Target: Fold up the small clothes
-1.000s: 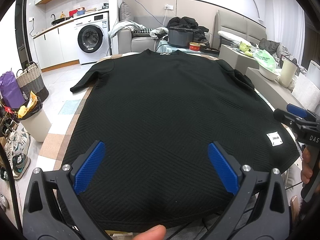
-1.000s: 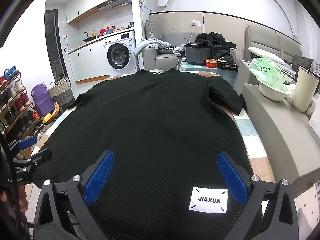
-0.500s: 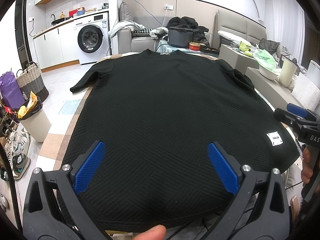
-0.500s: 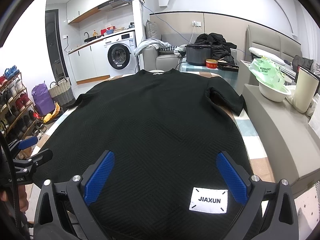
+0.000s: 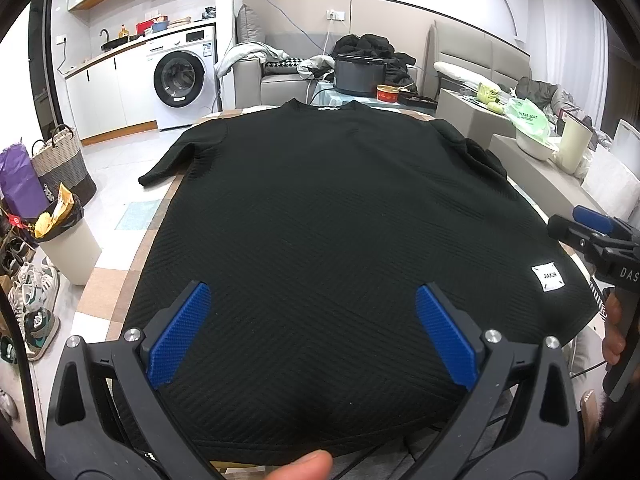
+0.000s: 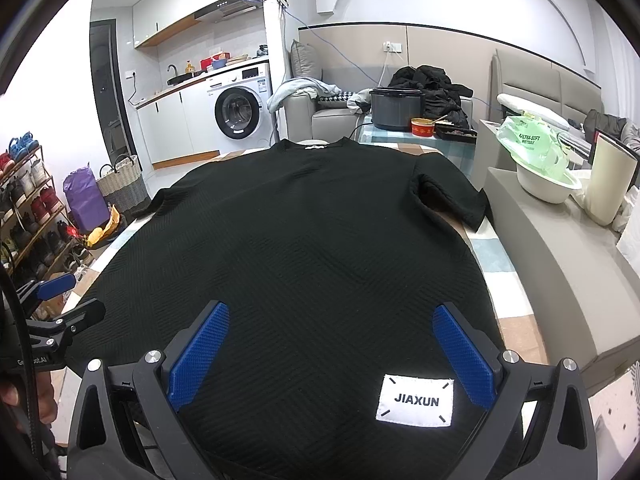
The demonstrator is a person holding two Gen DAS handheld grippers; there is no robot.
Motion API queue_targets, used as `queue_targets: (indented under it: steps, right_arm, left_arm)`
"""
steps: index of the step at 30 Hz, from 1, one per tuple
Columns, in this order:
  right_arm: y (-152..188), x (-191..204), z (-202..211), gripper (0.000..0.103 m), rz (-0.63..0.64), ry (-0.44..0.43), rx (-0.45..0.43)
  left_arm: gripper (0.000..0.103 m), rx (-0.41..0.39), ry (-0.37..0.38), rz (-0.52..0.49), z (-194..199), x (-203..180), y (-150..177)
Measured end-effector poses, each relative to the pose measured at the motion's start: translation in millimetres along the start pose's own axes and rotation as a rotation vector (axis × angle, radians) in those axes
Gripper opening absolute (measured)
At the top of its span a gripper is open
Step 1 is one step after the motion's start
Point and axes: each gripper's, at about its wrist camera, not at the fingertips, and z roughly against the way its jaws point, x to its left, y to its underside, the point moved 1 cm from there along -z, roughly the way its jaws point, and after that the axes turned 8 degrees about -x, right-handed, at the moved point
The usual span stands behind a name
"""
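Observation:
A black short-sleeved textured shirt [image 5: 340, 216] lies spread flat on the checked table, collar at the far end, hem toward me; it also shows in the right wrist view [image 6: 304, 248]. A white JIAXUN label [image 6: 416, 400] sits near the right hem, also visible in the left wrist view [image 5: 550, 278]. My left gripper [image 5: 312, 328] is open and empty above the hem's left part. My right gripper [image 6: 332, 344] is open and empty above the hem's right part, just left of the label. Each gripper shows at the other view's edge.
A grey cooker pot [image 6: 396, 108] and a red tin [image 6: 422, 126] stand beyond the collar. A grey ledge with a white bowl [image 6: 544, 184] and cream bin [image 6: 610, 180] runs along the right. A trash bin [image 5: 68, 248], basket and shoes stand on the floor at left.

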Motion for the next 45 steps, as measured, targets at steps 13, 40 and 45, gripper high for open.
queue_targets:
  steps: [13, 40, 45]
  right_arm:
    - [0.1, -2.2, -1.5, 0.103, 0.0, -0.011, 0.001]
    - [17.2, -71.7, -12.9, 0.099, -0.136, -0.038, 0.155]
    - [-6.7, -72.3, -19.1, 0.099, -0.171, 0.04, 0.121]
  left_arm:
    - [0.102, -0.011, 0.005, 0.011, -4.3, 12.7, 0.5]
    - [0.102, 0.071, -0.251, 0.237, -8.4, 157.4, 44.6]
    - [0.102, 0.053, -0.23, 0.219, -28.8, 157.9, 17.1]
